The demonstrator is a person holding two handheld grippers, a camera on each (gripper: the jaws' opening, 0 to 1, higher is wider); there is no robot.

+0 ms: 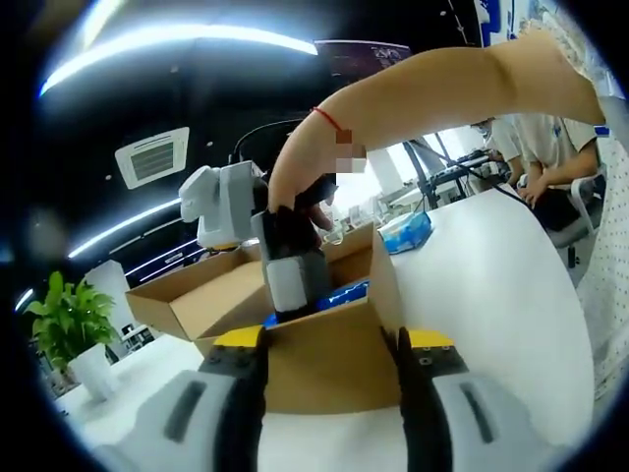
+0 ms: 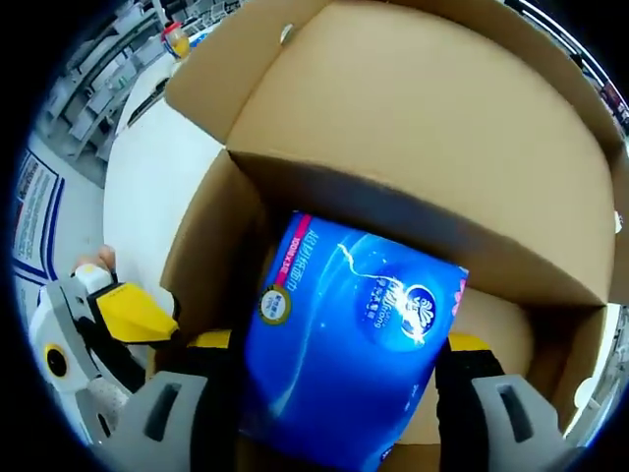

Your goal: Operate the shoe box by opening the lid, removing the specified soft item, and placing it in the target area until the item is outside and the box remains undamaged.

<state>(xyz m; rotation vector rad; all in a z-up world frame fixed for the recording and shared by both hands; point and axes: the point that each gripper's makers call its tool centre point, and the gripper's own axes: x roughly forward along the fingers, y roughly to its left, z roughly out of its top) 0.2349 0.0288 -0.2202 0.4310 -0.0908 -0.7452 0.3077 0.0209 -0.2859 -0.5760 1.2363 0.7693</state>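
A brown cardboard shoe box point(image 1: 211, 300) stands open on the white table, its lid flap point(image 2: 393, 108) folded back. Inside lies a blue soft tissue pack point(image 2: 354, 324), and a strip of the blue pack point(image 1: 344, 293) peeks over the box wall. My right gripper point(image 2: 339, 393), held by a person's hand, reaches down into the box with its jaws closed against both sides of the pack. The right gripper point(image 1: 295, 295) comes into the left gripper view from above. My left gripper point(image 1: 322, 369) stands open, its jaws wide apart at the box's near wall. The left gripper point(image 2: 128, 320) sits just outside the box's left wall.
The white table point(image 1: 491, 295) stretches to the right of the box. A blue packet point(image 1: 408, 234) lies on it behind the box. A potted plant point(image 1: 74, 320) stands at the far left. A person point(image 1: 550, 157) sits at the far right by a desk.
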